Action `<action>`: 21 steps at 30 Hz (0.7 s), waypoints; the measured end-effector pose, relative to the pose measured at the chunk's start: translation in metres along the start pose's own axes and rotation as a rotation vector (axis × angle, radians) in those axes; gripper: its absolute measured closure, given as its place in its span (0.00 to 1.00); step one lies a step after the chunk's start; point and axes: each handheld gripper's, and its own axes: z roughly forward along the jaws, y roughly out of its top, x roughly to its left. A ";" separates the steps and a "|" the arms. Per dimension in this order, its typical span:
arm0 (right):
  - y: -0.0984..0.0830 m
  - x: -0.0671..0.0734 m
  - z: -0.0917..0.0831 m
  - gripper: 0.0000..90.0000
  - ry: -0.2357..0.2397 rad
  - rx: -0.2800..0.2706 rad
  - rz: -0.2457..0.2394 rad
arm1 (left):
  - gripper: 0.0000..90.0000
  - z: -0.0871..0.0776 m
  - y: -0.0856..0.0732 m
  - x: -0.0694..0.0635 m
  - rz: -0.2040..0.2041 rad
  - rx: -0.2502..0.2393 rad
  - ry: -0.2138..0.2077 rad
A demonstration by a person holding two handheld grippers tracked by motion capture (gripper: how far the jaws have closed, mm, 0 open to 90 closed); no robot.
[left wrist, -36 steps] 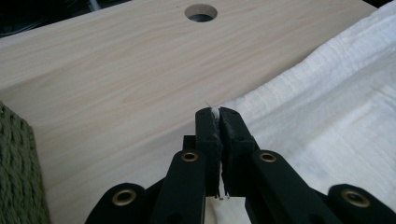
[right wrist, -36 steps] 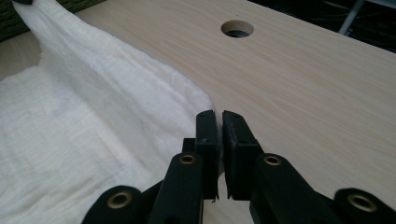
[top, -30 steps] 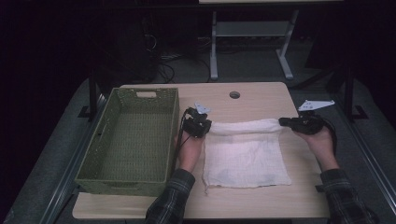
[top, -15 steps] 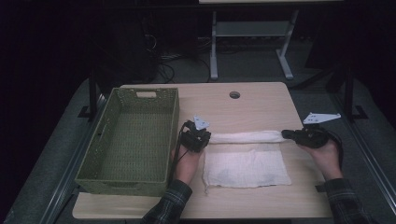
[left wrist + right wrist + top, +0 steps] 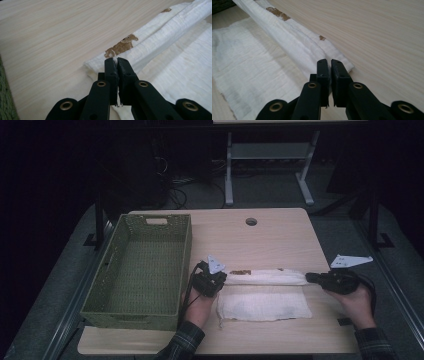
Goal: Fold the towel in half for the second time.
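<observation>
Right of the basket [image 5: 140, 265], left gripper [image 5: 220, 281] pinches the cloth [image 5: 262, 302]; right gripper [image 5: 311, 278] pinches its other end.

White cloth [image 5: 262, 302] with brown stains, olive-green woven basket [image 5: 140, 267], pale wood table [image 5: 280, 240].

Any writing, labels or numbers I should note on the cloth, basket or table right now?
None: no readable text anywhere.
White cloth: brown patches, no letters.
Green basket: no label.
Table: bare wood with a round hole.
</observation>
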 end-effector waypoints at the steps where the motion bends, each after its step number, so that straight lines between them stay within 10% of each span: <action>1: -0.001 0.002 -0.001 0.94 0.001 -0.002 -0.001 | 0.96 -0.002 -0.001 -0.002 -0.004 -0.002 -0.002; 21: -0.032 0.038 -0.023 0.94 0.047 0.014 -0.024 | 0.96 -0.025 -0.035 -0.035 0.054 0.049 0.008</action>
